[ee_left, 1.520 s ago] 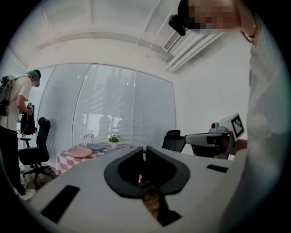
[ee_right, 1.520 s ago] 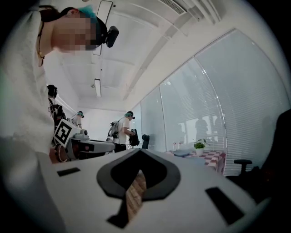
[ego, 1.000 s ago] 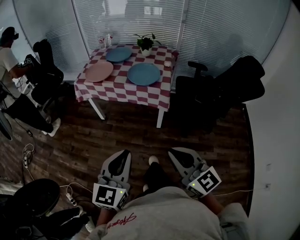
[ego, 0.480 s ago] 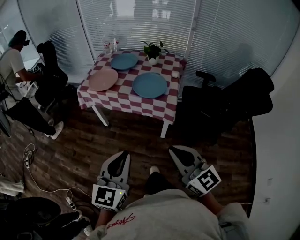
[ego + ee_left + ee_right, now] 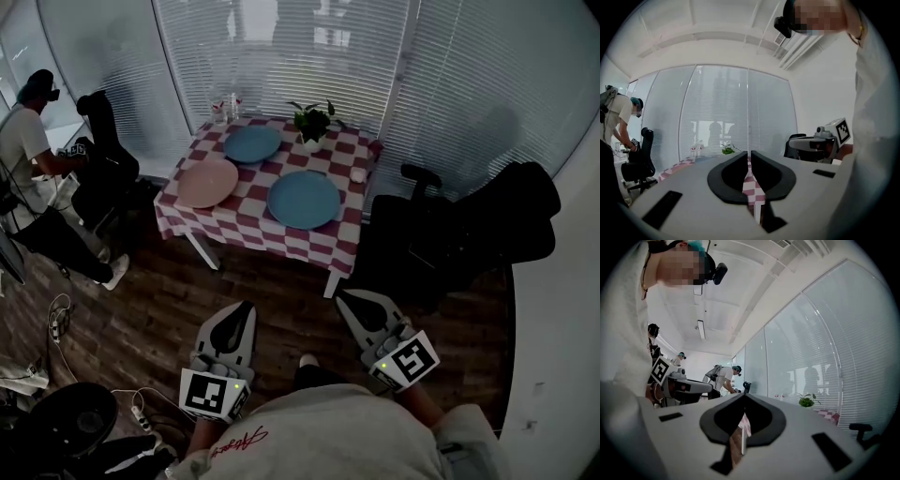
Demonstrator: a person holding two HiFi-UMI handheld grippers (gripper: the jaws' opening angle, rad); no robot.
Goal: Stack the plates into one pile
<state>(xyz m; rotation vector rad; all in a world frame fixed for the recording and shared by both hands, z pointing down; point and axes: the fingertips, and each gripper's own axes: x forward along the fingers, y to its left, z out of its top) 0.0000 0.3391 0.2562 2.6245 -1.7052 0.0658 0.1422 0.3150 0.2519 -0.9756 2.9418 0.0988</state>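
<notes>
Plainly, left tongs (image 5: 246, 307) and right tongs (image 5: 347, 297) are closed, empty.

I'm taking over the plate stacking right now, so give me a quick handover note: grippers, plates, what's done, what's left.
Left gripper: shut, empty. Right gripper: shut, empty. Both are over the floor, well short of the table.
Three plates lie apart on the checkered cloth: pink plate at left, far blue plate, near blue plate.
Done: nothing stacked yet.
Left: get to the table and pile all three.
</notes>
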